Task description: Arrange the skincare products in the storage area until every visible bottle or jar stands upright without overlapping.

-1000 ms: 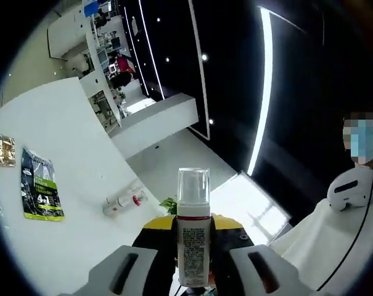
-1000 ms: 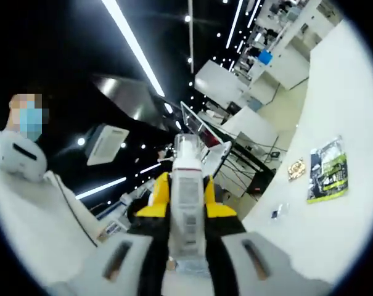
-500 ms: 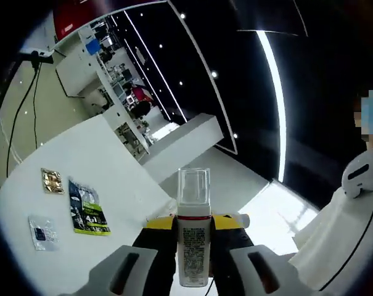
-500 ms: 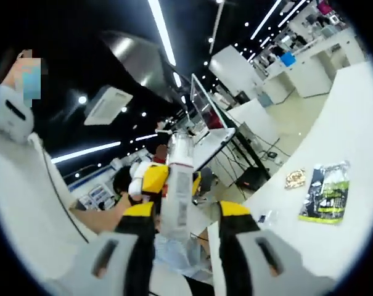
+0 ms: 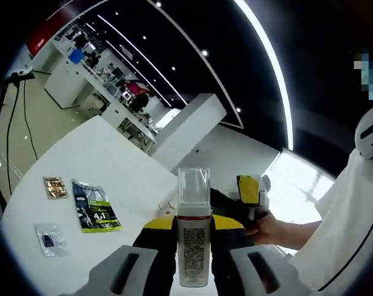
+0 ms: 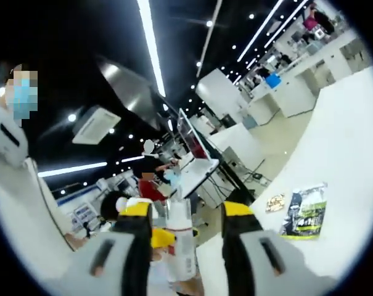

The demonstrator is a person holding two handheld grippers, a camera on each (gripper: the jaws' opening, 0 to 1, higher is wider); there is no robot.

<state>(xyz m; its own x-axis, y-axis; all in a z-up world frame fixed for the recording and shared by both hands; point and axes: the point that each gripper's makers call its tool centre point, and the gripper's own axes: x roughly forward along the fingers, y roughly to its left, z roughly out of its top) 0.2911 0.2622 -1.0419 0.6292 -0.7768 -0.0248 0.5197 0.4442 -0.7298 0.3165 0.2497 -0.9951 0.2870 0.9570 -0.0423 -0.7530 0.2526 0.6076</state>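
My left gripper pinched a pump bottle, white-bodied with a red band and a clear cap, holding it upright between the two jaws, above the near edge of the white table. My right gripper showed in the left gripper view just beyond that bottle, its yellow-tipped jaws off to the bottle's right, with a hand behind it.

In the right gripper view, my right gripper had its jaws spread wide, nothing pressed between them. The same bottle stood in the gap between those jaws, apart from both, still gripped from the far side by the left gripper, of which I saw a yellow tip.

On the table lay three flat things, toward its left edge in the left gripper view: a dark sachet with green print, a small golden packet just beside it, and a clear packet with a dark square nearer the table's near corner. The dark sachet and golden packet also lay near the table's edge in the right gripper view.
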